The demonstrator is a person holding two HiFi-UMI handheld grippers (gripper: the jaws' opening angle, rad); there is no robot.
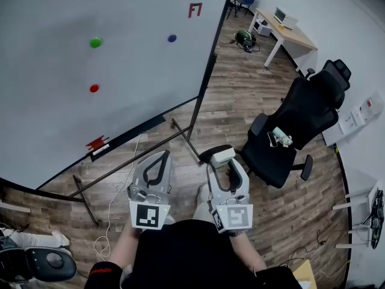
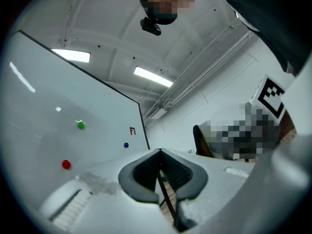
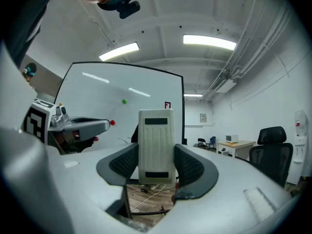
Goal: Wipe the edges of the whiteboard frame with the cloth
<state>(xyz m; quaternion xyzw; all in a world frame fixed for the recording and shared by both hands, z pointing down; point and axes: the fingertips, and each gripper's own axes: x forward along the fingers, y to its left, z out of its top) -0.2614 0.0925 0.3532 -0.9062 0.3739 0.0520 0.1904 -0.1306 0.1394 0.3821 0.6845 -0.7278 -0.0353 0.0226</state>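
lower centre: right gripper pinches a white block, left gripper pressed together; whiteboard frame borders open floor.

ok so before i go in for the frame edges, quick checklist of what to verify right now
1. Wiper in hand: the right gripper is shut on a white ribbed pad: ok.
2. The pad is a cloth: cannot tell; it looks stiff.
3. Left gripper free: jaws together, nothing between them: ok.
4. Pad against the whiteboard frame: not ok; both grippers are low, apart from it.
5. Floor on the way: not ok; a white cable lies by the stand.
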